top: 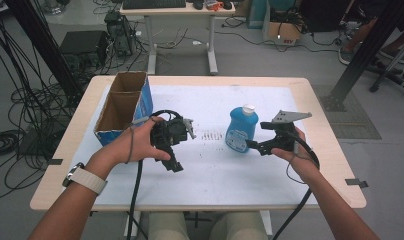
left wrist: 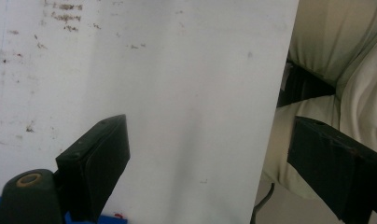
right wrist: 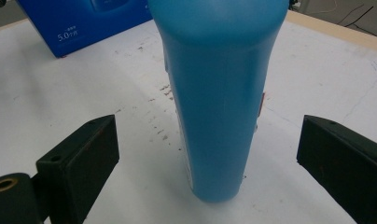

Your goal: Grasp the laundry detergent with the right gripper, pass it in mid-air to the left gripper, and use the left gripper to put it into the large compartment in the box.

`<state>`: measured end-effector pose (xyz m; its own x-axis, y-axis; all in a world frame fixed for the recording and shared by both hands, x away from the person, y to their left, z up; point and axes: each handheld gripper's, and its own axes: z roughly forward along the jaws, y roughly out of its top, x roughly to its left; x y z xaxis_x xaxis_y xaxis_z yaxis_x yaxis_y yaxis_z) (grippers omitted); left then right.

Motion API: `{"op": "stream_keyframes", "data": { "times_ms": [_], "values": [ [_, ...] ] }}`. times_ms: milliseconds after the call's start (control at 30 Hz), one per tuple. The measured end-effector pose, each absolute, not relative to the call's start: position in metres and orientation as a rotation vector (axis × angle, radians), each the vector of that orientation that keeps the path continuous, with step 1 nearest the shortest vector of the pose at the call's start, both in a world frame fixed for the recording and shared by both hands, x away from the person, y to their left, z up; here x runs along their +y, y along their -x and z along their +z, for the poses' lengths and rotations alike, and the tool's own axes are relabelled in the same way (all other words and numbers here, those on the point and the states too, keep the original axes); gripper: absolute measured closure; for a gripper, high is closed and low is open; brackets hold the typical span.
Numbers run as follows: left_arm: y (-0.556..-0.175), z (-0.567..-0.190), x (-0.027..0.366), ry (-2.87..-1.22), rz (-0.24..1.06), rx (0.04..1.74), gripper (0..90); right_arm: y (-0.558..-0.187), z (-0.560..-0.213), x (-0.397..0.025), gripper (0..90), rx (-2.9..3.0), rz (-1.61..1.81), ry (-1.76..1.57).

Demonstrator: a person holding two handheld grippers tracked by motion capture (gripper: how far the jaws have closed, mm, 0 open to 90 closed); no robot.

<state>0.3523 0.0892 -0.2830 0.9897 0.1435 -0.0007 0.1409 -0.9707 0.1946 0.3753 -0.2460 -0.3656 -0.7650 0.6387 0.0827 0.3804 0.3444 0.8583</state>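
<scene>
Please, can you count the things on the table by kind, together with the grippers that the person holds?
Bottle: 1, blue, standing
Cardboard box: 1, open on top
Grippers: 2, the left gripper and the right gripper, both open
Total: 4

Blue bottle (top: 241, 129) upright mid-table, right gripper (top: 256, 146) beside it, cardboard box (top: 124, 106) far left.
</scene>
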Motion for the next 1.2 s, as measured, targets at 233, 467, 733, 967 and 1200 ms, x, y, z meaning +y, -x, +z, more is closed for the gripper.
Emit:
{"op": "stream_keyframes", "data": {
  "times_ms": [233, 467, 733, 967, 1200],
  "values": [
    [-0.3526, -0.2831, 0.0889, -2.942, 0.018, 0.210, 13.1, -0.3751, -0.3654, -0.2471, 5.6, 2.346, 1.382, -0.909],
    [-0.3531, -0.2837, 0.0886, -2.940, 0.017, 0.209, 13.1, -0.3752, -0.3660, -0.2466, 5.5, 2.347, 1.382, -0.909],
    [-0.3529, -0.2839, 0.0891, -2.938, 0.017, 0.213, 13.1, -0.3753, -0.3658, -0.2463, 5.5, 2.347, 1.383, -0.910],
    [-0.3530, -0.2839, 0.0892, -2.938, 0.017, 0.215, 13.1, -0.3749, -0.3655, -0.2461, 5.6, 2.345, 1.388, -0.907],
    [-0.3531, -0.2838, 0.0894, -2.937, 0.017, 0.215, 13.1, -0.3751, -0.3657, -0.2459, 5.6, 2.346, 1.390, -0.908]
  ]
}}
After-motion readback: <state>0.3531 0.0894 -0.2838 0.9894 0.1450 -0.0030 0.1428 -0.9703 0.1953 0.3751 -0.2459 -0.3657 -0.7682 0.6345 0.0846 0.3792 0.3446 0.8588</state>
